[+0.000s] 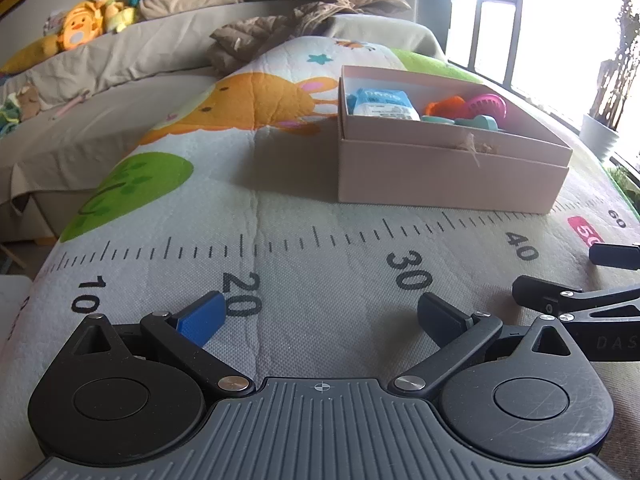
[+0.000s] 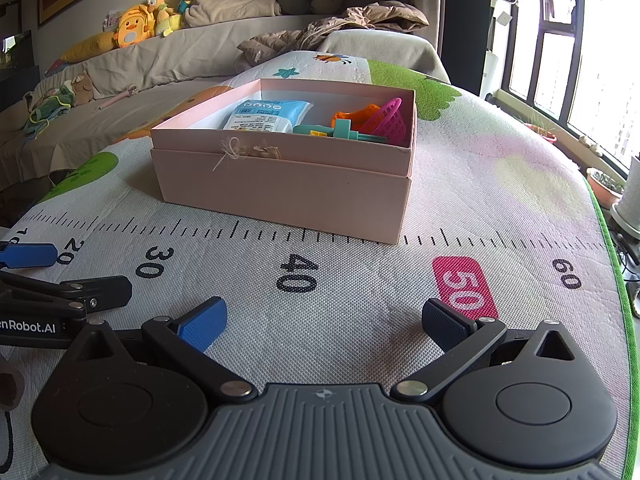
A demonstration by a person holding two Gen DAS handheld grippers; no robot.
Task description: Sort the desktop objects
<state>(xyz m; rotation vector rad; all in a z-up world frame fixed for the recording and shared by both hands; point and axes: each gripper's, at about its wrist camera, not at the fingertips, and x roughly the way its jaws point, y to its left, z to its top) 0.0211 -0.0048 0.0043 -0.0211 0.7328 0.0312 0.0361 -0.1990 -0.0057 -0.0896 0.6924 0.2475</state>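
Here, both hand-held grippers, left [image 1: 320, 314] and right [image 2: 324, 322], rest wide and empty on the mat [image 2: 360, 300]; sorted items lie inside the pink box [image 2: 288, 184], suggesting sorting is complete.

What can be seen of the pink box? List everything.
The pink box looks like matte cardboard, rectangular and open-topped, with what looks like its lid nested under it, leaving a stepped seam around the walls. A frayed twine bow hangs on the near wall. It sits flat on the printed play mat, just beyond the ruler marks. Inside lie a blue-white packet, a magenta toy basket, and orange and teal toy pieces. Neither claw touches it.
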